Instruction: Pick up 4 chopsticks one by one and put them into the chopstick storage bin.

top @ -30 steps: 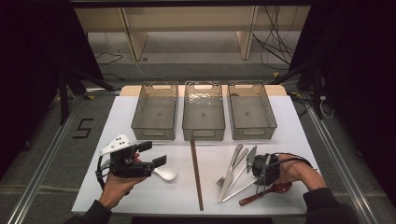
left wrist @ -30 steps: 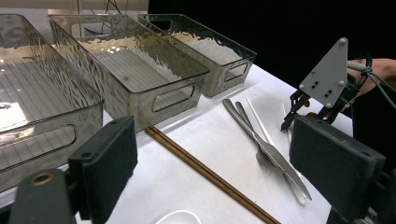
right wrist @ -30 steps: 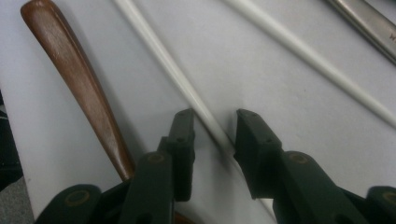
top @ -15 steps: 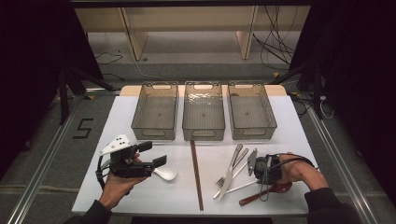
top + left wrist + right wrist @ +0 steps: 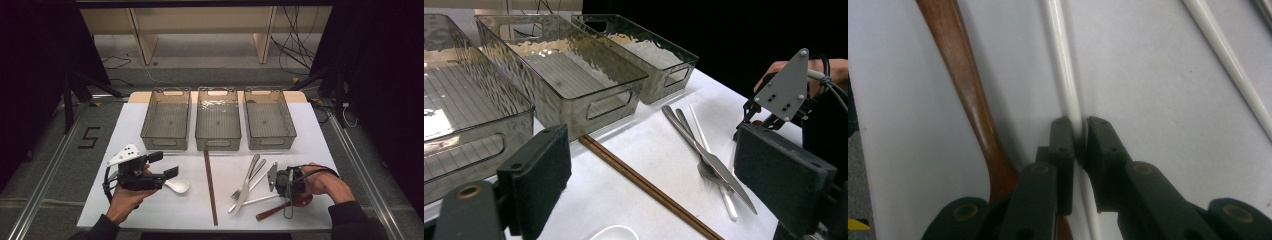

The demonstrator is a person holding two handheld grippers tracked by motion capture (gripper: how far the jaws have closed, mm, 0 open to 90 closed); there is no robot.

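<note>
My right gripper (image 5: 1079,132) points down at the table and is shut on a white chopstick (image 5: 1063,60); its jaws have just been closing on it. A wooden spoon's handle (image 5: 965,75) lies right beside it, and a second white chopstick (image 5: 1228,60) lies farther off. In the high view the right gripper (image 5: 286,199) is at the front right, over the white chopstick (image 5: 255,200) and wooden spoon (image 5: 280,207). My left gripper (image 5: 164,165) hangs open at the front left above a white spoon (image 5: 177,186), nothing between its jaws.
Three clear bins (image 5: 166,120) (image 5: 218,120) (image 5: 270,120) stand in a row at the back of the white table (image 5: 150,210). A pair of brown chopsticks (image 5: 210,187) lies down the middle. A fork and knife (image 5: 247,180) lie left of the right gripper.
The right hand has settled slightly lower over the cutlery. The left gripper has kept still above the white spoon.
</note>
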